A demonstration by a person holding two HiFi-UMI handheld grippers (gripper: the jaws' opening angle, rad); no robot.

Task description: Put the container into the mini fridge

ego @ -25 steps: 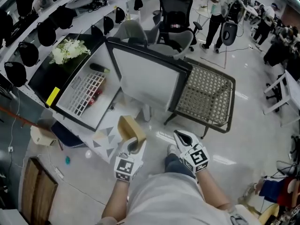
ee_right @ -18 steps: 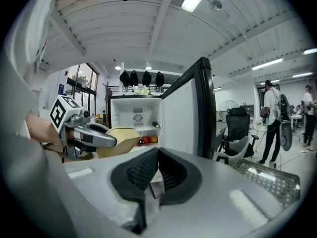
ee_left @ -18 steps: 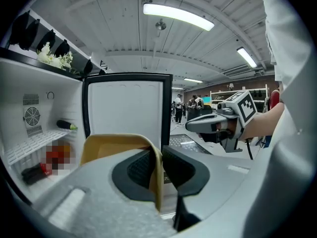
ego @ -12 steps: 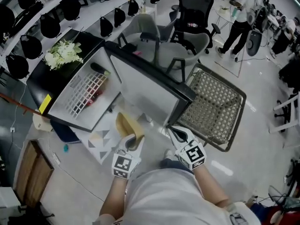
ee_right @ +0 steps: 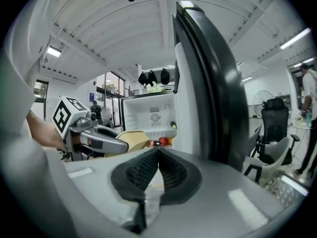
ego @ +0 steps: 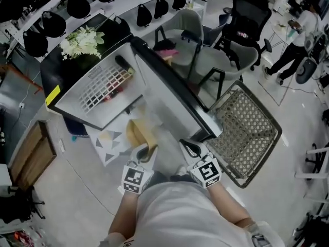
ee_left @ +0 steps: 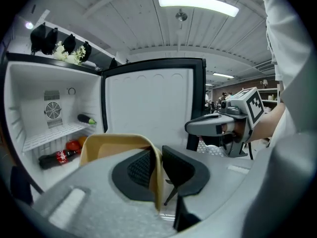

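Flowers on top of the black mini fridge at far left of the head view, cabinet open toward the person. Inside, only partly legible from above: white wire shelf, dark bottle on it, a red patch beneath.

Spelled out in the left gripper view instead:
- dark bottle, green at one end, lying on the shelf
- cola bottle lying on the cabinet floor below
- red round fruit and orange one beside it
- fan grille on the back wall

Next rightward, tan container, outside the cabinet, held in the air just in front of its lower corner. Clamped on one wall of it, left gripper, one pad inside and one outside, plain only in that gripper's own view. Contents of the container not shown in any view.

Then right gripper, jaws pressed together on nothing, close beside the free edge of the fridge door; contact with it not clear. Door edge seen end-on, dark and tall, only in the right gripper view. Farther right, woven chair.

Against a second ago:
- fridge larger and nearer in the head view
- container closer to the opening
- right gripper up from open floor to the door's edge
- grip on the container unchanged
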